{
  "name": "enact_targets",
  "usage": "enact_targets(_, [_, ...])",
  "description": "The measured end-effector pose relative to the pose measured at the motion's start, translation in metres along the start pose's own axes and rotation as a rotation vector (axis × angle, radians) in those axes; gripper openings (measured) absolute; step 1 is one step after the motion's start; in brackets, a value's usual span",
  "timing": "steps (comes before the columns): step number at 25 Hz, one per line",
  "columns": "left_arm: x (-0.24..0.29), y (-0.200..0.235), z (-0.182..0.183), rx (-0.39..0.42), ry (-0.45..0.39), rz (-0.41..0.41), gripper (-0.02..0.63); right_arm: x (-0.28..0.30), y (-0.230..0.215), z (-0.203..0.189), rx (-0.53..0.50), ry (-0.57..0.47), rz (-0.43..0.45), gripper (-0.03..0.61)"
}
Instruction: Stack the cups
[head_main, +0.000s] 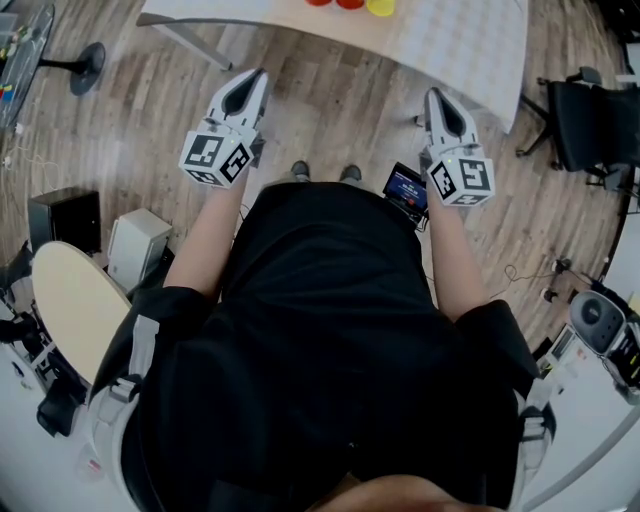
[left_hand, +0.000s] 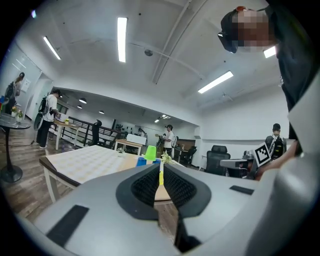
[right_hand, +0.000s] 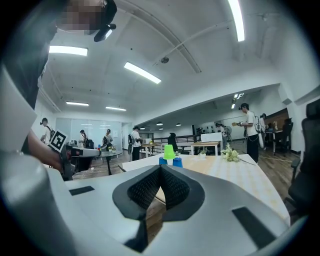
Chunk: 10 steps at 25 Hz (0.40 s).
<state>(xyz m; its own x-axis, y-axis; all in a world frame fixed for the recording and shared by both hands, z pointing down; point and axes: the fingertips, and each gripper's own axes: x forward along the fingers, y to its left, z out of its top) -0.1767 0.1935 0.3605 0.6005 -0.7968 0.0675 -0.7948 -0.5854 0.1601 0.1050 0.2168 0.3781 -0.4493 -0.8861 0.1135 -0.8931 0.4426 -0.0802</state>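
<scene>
Open office, the table with cups is waiting ahead.
The left gripper and right gripper are hanging closed and empty; stacking seems not begun, so approaching and opening is coming next.

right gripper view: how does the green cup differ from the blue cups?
Colour: the green cup is bright green, the blue cups dark blue.
Place: the green cup stands above and between the blue cups, seemingly resting on them, which stand side by side.
View: the green cup shows whole, the blue cups' bases hide behind the right gripper.
Shared: same table.
</scene>
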Motion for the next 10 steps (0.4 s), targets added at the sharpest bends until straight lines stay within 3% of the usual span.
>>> enact_targets(10, [0.003,-0.008,-0.001,-0.009,-0.009,0.054,0.014,-0.013,-0.017,-0.002,-0.002,0.000,-0.013,0.009])
